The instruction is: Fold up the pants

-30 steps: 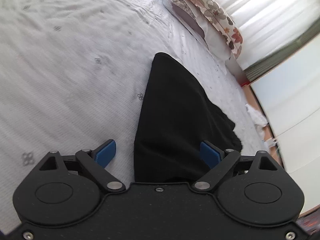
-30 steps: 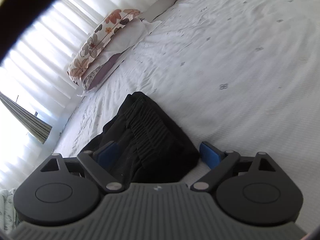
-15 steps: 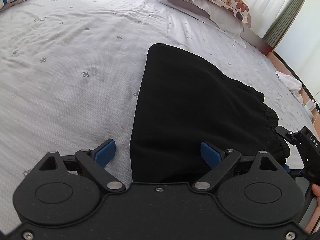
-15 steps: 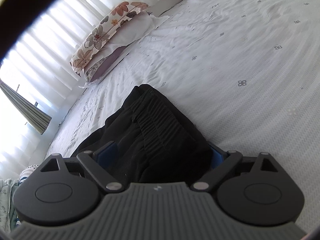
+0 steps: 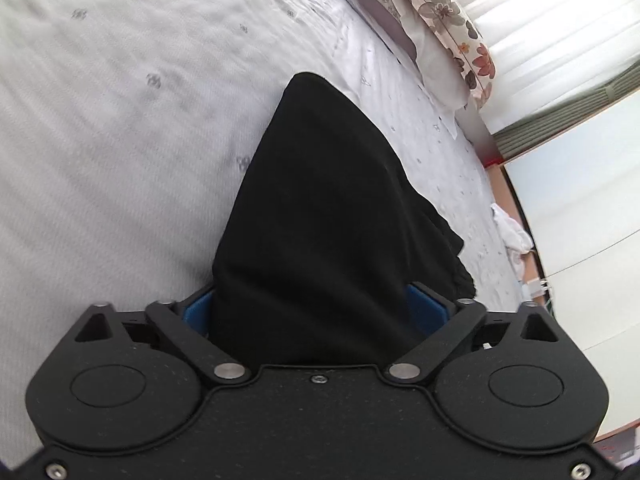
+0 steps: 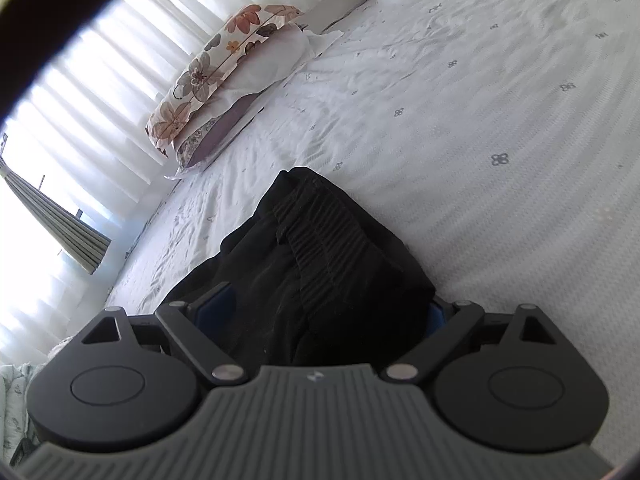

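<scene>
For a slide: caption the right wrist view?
Right tool closing around black pants' elastic waistband on white bedsheet.

The right gripper point(image 6: 320, 312) is low over the black pants point(image 6: 320, 248), which lie on the white bedsheet point(image 6: 500, 120). Its jaws are closing, and the gathered waistband part sits between the blue pads point(image 6: 212, 308), filling the gap. Farther away, a floral pillow point(image 6: 216, 76) rests near the bright curtain point(image 6: 100, 80).

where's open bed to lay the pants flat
Bare sheet lies wide to the left of the black pants in the left wrist view, up toward the pillows. The strip between pants and bed edge is narrow. Both grippers crowd the near end.
</scene>
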Demonstrator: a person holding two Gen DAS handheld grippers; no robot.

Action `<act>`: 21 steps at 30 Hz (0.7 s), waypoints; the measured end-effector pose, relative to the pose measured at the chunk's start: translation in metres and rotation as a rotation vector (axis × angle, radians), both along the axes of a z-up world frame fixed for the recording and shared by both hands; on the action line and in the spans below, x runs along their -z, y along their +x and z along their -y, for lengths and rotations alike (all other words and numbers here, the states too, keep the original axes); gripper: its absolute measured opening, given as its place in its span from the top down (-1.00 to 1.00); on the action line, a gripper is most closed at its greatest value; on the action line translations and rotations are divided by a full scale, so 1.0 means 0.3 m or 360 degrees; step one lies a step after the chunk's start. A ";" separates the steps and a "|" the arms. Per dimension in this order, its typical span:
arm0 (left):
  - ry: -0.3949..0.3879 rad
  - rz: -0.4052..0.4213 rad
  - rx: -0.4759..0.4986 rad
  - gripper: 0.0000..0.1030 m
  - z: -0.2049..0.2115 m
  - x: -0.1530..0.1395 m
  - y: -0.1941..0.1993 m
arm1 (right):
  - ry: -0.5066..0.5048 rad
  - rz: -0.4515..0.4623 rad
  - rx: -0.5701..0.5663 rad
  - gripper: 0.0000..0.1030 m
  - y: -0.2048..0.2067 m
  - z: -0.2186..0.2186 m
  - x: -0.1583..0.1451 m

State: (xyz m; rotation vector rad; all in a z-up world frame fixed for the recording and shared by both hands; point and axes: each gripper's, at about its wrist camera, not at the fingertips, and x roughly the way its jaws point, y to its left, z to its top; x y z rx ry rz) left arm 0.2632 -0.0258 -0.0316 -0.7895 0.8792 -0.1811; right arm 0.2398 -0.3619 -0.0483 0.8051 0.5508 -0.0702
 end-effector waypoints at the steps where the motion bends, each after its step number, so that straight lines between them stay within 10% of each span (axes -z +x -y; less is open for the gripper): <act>1: 0.0038 0.0001 0.0003 -0.70 0.010 -0.002 0.011 | -0.0008 -0.0005 0.0009 -0.63 0.000 -0.003 0.001; 4: 0.0168 0.0011 0.0020 -0.25 0.036 -0.014 0.026 | 0.0080 -0.0046 0.0017 -0.02 -0.014 0.002 0.015; 7: 0.0161 0.0003 0.0033 0.22 0.029 -0.009 0.012 | 0.0124 -0.0002 0.0015 0.03 -0.036 0.013 0.036; 10: 0.0019 0.0035 0.0002 -0.03 0.004 0.032 0.012 | 0.0157 0.0007 0.0022 0.01 -0.011 0.020 0.051; 12: -0.0121 0.0132 0.0027 -0.76 0.011 0.048 0.025 | 0.0149 0.0005 -0.0009 -0.12 0.024 0.015 0.050; 13: -0.0074 0.0143 0.0034 -0.72 0.030 0.039 0.033 | 0.0135 -0.0005 -0.0006 -0.13 0.041 0.010 0.048; 14: 0.0054 0.0123 0.0063 -0.44 0.058 0.027 0.044 | 0.0130 -0.0017 0.0008 -0.08 0.057 0.002 0.045; 15: 0.0246 0.0101 0.0074 0.45 0.087 0.010 0.050 | 0.0130 -0.0029 0.0032 -0.03 0.065 -0.002 0.042; 16: 0.0427 0.0079 0.0034 0.71 0.108 -0.001 0.048 | 0.0130 -0.0055 0.0055 0.20 0.072 -0.005 0.040; 21: 0.0515 0.0166 -0.0052 0.71 0.083 -0.036 0.000 | 0.0229 -0.0083 0.0021 0.45 0.039 -0.027 0.023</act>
